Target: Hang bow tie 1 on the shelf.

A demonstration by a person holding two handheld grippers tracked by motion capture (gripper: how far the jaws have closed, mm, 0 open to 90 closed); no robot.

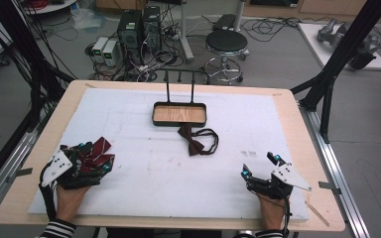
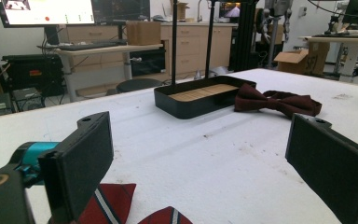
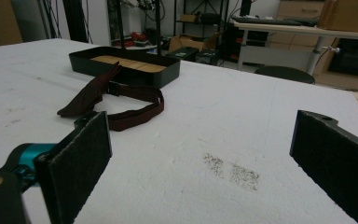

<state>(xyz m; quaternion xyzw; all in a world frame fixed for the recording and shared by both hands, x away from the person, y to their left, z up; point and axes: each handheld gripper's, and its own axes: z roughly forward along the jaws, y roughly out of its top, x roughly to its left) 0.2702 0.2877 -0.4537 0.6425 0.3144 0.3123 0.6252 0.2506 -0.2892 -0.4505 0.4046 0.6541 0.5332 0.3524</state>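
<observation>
L gripper (image 1: pixel 95 157) sits at near-left of table (image 1: pixel 287 106), jaws wide apart, nothing clamped. Striped red tie (image 1: pixel 98 151) lies under and just beside it; in the left gripper view I see its red-and-white tips (image 2: pixel 114 207) on the white mat between the jaws, not pinched. R gripper (image 1: pixel 260 165) at near-right, jaws also wide, gap holds only bare mat w/ a grey smudge (image 3: pixel 230 171). Dark maroon bow tie (image 1: pixel 194 144) w/ strap looped lies mid-table, just near of the black tray (image 1: pixel 179 120), touching or nearly touching its near wall; can't tell which. Tray has wood floor, two black posts rising at its far side. Both grippers well apart from bow tie.
</observation>
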